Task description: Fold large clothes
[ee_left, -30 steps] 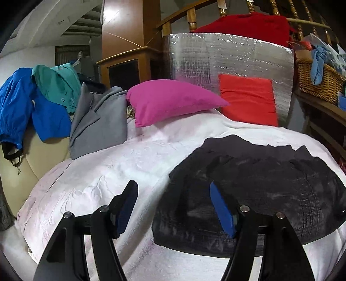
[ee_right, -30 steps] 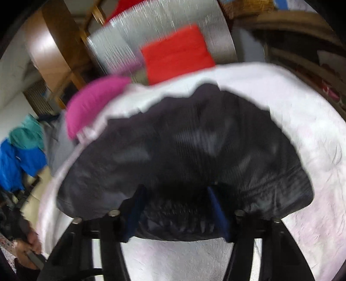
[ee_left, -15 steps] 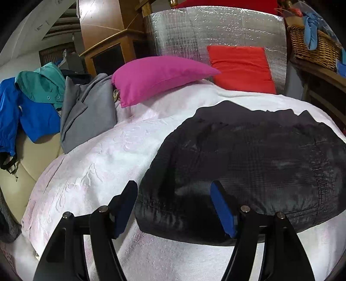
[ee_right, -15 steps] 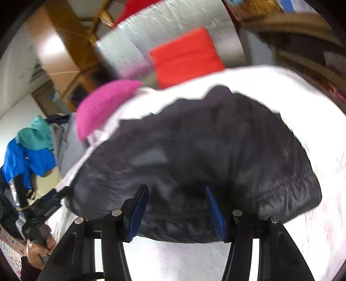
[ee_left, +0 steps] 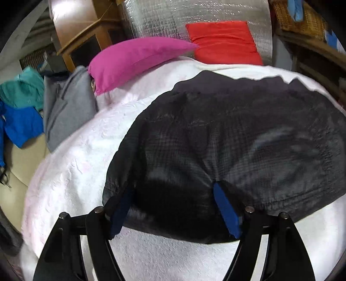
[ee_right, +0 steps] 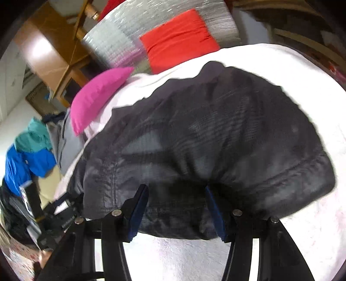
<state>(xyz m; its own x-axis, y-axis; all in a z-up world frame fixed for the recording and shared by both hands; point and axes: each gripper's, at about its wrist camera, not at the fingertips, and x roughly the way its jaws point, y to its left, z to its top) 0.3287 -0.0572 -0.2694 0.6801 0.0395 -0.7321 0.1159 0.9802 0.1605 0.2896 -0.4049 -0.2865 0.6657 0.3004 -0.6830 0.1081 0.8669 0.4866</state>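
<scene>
Black garment [ee_left: 227, 138] lies spread on the white bedspread [ee_left: 71, 173], its near hem facing both cameras and its far edge reaching toward the pillows.

On the left of the left wrist view, a blue jacket [ee_left: 19, 123] and a teal garment [ee_left: 21, 90] hang over a beige seat, with a grey garment [ee_left: 67, 108] draped just beside the bed. A magenta pillow [ee_left: 138, 58] rests at the head of the bed, and a red cushion [ee_left: 225, 43] leans against a silver foil panel [ee_left: 173, 19] behind it.

The left gripper [ee_left: 173, 207] has its jaws spread wide over the near left corner of the black garment. The fabric's hem runs between the two blue pads [ee_left: 227, 211]; the left pad is partly covered by the cloth and the right one seems pressed into a fold, so both look in contact with the garment, but the jaws have not closed on it.

In the right wrist view, the black garment [ee_right: 205, 140] fills the middle, bunched up in a hump over the white bedspread [ee_right: 313, 216]. The right gripper [ee_right: 176, 211] is likewise wide apart, its fingers [ee_right: 136, 214] straddling the near hem, with cloth lying between them and touching their inner faces. At the lower left edge of this view the left gripper [ee_right: 54, 218] appears, at the garment's corner.
</scene>
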